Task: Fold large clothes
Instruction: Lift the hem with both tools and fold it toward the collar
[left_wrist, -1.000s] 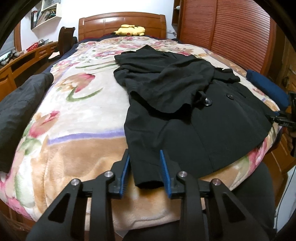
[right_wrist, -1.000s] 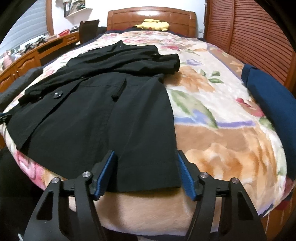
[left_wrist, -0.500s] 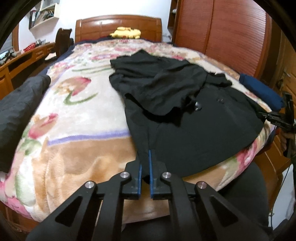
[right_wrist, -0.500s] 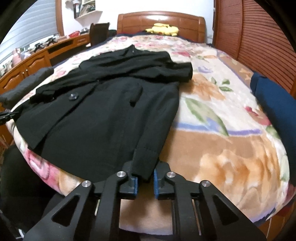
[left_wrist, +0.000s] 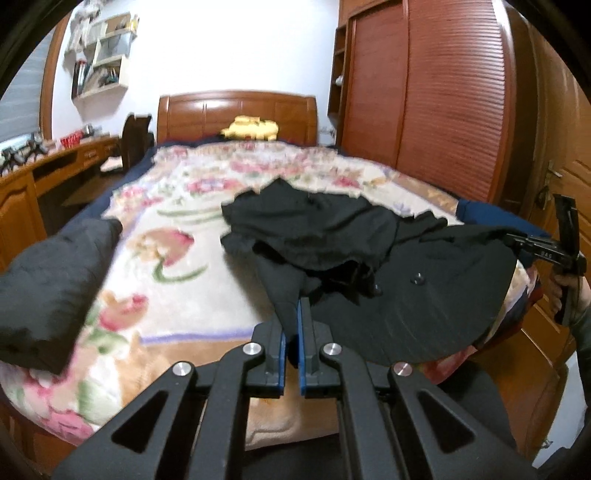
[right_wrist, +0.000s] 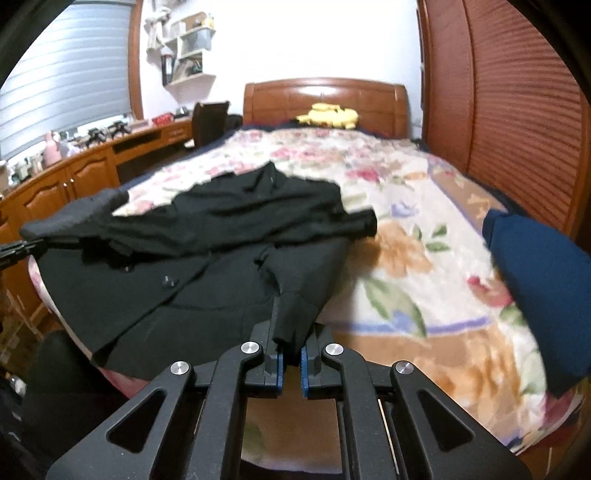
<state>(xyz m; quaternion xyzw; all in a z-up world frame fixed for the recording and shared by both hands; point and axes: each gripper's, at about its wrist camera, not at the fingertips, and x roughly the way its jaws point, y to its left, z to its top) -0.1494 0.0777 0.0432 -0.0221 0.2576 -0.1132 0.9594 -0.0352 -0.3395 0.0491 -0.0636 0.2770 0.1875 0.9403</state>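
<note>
A black coat (left_wrist: 388, 295) with buttons lies on the floral bedspread (left_wrist: 177, 266), its sleeves folded across the chest. My left gripper (left_wrist: 291, 332) is shut on the coat's left hem corner and holds it raised off the bed. My right gripper (right_wrist: 290, 350) is shut on the right hem corner of the coat (right_wrist: 192, 288), also lifted. The hem hangs stretched between the two. The right gripper also shows in the left wrist view (left_wrist: 517, 242) at the far right, and the left gripper at the left edge of the right wrist view (right_wrist: 33, 244).
A folded dark garment (left_wrist: 48, 288) lies at the bed's left edge. A folded navy garment (right_wrist: 543, 288) lies at the right edge. A yellow plush toy (right_wrist: 328, 114) sits by the wooden headboard. A desk (right_wrist: 66, 184) runs along the left wall, a slatted wardrobe (left_wrist: 443, 92) along the right.
Both grippers closed on the hem corners, then lifted and pulled the lower part of the coat up off the bed. The views now sit higher and look more level.
</note>
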